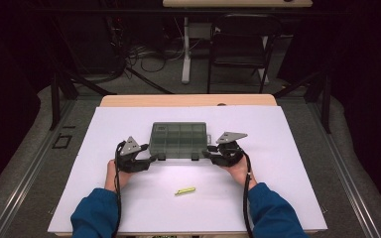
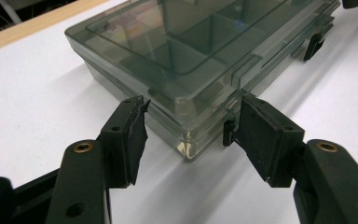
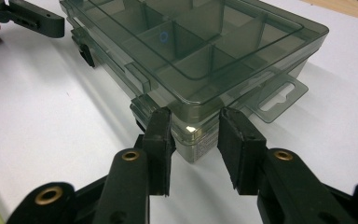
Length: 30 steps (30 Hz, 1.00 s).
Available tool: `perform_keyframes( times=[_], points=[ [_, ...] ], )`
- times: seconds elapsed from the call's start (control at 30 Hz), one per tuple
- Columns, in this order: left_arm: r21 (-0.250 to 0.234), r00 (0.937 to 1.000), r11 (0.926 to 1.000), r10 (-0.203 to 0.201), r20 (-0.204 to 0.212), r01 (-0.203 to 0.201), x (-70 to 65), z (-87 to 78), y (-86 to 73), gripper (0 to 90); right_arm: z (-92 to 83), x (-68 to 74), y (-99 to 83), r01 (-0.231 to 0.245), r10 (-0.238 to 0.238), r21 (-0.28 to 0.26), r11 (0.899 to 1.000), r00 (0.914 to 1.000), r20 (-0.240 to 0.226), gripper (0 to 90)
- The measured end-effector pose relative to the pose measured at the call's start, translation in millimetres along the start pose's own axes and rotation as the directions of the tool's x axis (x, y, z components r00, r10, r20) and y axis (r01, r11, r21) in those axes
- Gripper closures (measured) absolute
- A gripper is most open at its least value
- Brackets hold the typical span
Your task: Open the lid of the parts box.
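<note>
White sheet covers most of the tabletop, with a strip of pale wood showing along the far edge; beyond it the room is dark, with a grey floor, a black folding chair at the far right, a white table leg and a tangle of cables on the floor at the far left; a smoky translucent compartment box lies flat near the middle of the sheet, lid closed, two dark latches on its near side; a small yellow-green item lies on the sheet nearer the person, well apart from the box; the left claw, held by a hand in a blue sleeve, sits at the box's near left corner, its jaws spread apart and straddling that corner; the right-hand pad is at or touching the latch tab on the near side, the other pad just beside the left wall, and I cannot tell whether it touches; the right claw sits at the near right corner, jaws apart by a smaller gap, one to either side of the corner, close to it but not plainly pressing; a clear hang tab sticks out from the box's right end and lies flat on the sheet
</note>
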<state>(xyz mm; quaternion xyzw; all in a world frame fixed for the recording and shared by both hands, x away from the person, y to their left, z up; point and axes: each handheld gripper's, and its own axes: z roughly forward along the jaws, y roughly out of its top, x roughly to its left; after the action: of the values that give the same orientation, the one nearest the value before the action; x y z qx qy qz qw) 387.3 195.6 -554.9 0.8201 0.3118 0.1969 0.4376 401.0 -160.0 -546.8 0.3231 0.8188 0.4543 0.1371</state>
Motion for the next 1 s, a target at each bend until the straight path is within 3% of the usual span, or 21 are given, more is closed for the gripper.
perform_keyframes(
  times=[0.57, 1.0],
  points=[
    [-0.033, 0.9924, 0.9981, 0.047, -0.114, -0.052, -9.4, -1.3, 4.6, 48.6, -4.1, -0.3, 2.4, 0.001, 0.000, -0.024, 1.000, 1.0000, 0.003, 69.2],
    [-0.068, 0.9886, 0.9951, 0.061, -0.138, -0.071, -11.4, -1.8, 3.6, 50.1, -5.8, -1.4, 2.9, -0.011, 0.010, -0.043, 0.999, 0.9999, -0.007, 69.7]
  ],
)
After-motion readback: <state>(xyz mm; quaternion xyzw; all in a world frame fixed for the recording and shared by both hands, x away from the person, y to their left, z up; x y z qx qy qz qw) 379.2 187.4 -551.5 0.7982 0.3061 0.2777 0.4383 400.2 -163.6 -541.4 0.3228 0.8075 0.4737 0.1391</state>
